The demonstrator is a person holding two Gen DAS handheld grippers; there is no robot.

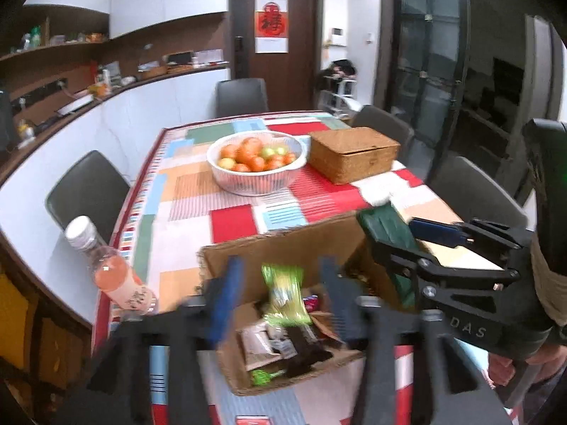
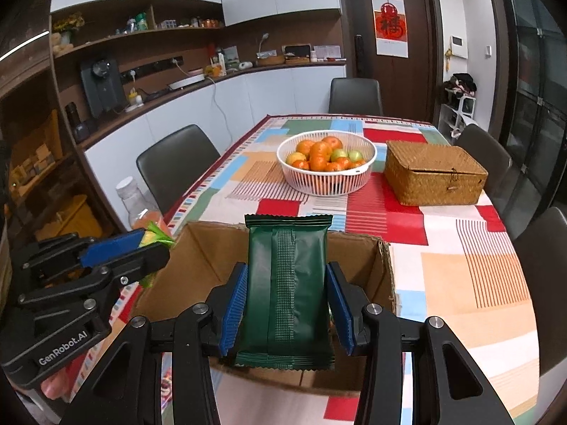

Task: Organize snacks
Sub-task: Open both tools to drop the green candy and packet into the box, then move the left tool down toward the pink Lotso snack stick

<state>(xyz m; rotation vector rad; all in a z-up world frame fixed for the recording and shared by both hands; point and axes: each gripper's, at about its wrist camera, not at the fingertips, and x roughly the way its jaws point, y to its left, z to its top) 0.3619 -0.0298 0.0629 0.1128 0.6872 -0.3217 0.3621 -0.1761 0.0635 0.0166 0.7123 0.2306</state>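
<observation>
A brown cardboard box (image 1: pixel 280 248) (image 2: pixel 384 276) sits at the near end of the table with several snack packets in it. My left gripper (image 1: pixel 283 297) holds a yellow-green packet (image 1: pixel 285 295) between its blue pads above the box; the packet also shows in the right wrist view (image 2: pixel 154 237). My right gripper (image 2: pixel 287 304) is shut on a dark green snack packet (image 2: pixel 288 290), held upright over the box; it also shows in the left wrist view (image 1: pixel 384 226). The left gripper (image 2: pixel 141 248) shows at the left of the right wrist view.
A white basket of oranges (image 2: pixel 326 166) and a lidded wicker box (image 2: pixel 434 175) stand mid-table on the patchwork cloth. A pink drink bottle (image 1: pixel 113 272) stands at the table's left edge. Dark chairs (image 2: pixel 177 163) surround the table. A red packet (image 1: pixel 253 420) lies near the front edge.
</observation>
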